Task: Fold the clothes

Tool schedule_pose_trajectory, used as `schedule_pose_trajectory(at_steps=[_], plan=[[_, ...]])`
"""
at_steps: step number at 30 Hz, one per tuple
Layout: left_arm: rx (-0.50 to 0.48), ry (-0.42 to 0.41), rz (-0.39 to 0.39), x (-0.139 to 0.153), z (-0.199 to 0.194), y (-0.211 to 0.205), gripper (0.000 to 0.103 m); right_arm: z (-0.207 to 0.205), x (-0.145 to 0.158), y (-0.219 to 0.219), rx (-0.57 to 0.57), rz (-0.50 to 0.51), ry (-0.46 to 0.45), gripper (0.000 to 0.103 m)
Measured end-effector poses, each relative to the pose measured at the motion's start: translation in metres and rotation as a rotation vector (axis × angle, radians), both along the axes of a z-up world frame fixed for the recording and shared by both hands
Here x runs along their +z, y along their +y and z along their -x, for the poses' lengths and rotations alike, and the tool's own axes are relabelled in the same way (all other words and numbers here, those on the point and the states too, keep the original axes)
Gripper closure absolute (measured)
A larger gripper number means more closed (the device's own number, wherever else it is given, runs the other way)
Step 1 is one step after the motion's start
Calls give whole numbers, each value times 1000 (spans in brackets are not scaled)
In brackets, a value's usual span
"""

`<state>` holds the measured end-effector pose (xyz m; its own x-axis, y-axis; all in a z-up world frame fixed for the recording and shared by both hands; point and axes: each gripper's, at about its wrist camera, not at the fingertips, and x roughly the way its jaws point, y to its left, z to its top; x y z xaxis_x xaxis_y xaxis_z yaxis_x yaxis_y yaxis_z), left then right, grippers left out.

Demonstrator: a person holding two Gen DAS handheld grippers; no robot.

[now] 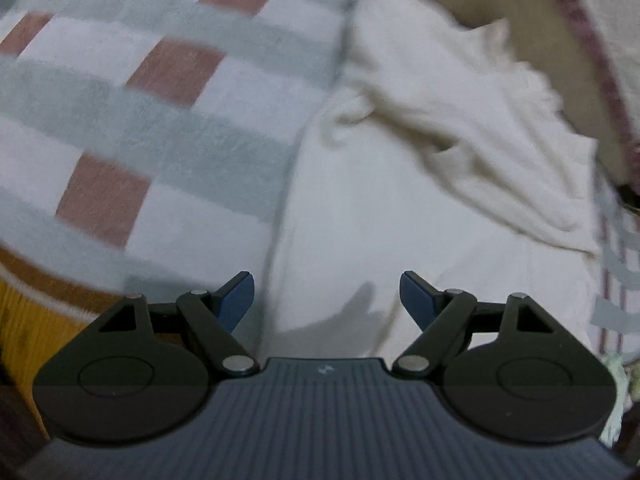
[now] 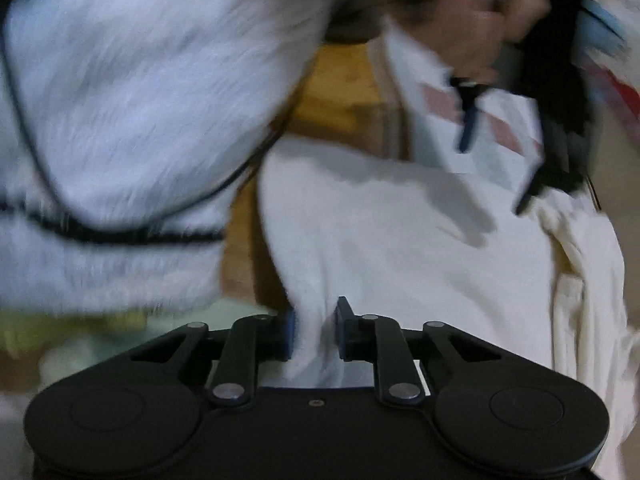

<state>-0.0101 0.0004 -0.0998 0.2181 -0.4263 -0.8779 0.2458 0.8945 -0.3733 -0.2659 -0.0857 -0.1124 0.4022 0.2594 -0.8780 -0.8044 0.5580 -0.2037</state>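
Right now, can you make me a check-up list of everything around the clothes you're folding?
Surface: checked blanket, white, grey-green and dusty red, spread under the work.
Job's things: cream garment, wrinkled, lying on the blanket.
Clutter: fluffy white fabric with a dark stripe, close to the right camera, blurred.
Grippers: left gripper open above the garment, holding nothing; right gripper shut on a fold of the garment.
Cables: thin dark cord across the fluffy fabric.
Surroundings: yellow-brown wood beyond the garment; a hand holding the left gripper.
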Motion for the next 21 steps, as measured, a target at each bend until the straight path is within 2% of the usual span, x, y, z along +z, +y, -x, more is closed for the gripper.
schedule_pose_trajectory(at_steps=[4, 6, 8, 10, 13, 16, 18, 19, 20, 21], plan=[[-149, -157, 187, 37, 16, -6, 23, -41, 37, -50, -262, -175, 13, 92], [-256, -206, 303, 53, 26, -13, 23, -63, 46, -87, -401, -266, 31, 93], [-353, -225, 354, 58, 37, -23, 23, -79, 50, -125, -518, -360, 54, 93], [-445, -233, 338, 57, 47, -39, 20, -91, 50, -160, -622, -445, 76, 93], [-555, -237, 227, 47, 61, -65, 19, -101, 47, -198, -719, -566, 94, 92], [-589, -218, 115, 32, 67, -86, 19, -98, 40, -212, -738, -666, 114, 92], [-583, -202, 42, 21, 67, -91, 19, -96, 36, -212, -741, -679, 119, 92], [-574, -206, 2, 16, 68, -92, 25, -95, 35, -210, -739, -666, 119, 92], [-564, -211, -35, 12, 68, -93, 40, -95, 34, -208, -735, -646, 114, 92], [-552, -222, -65, 11, 67, -92, 49, -92, 35, -206, -732, -629, 106, 92]])
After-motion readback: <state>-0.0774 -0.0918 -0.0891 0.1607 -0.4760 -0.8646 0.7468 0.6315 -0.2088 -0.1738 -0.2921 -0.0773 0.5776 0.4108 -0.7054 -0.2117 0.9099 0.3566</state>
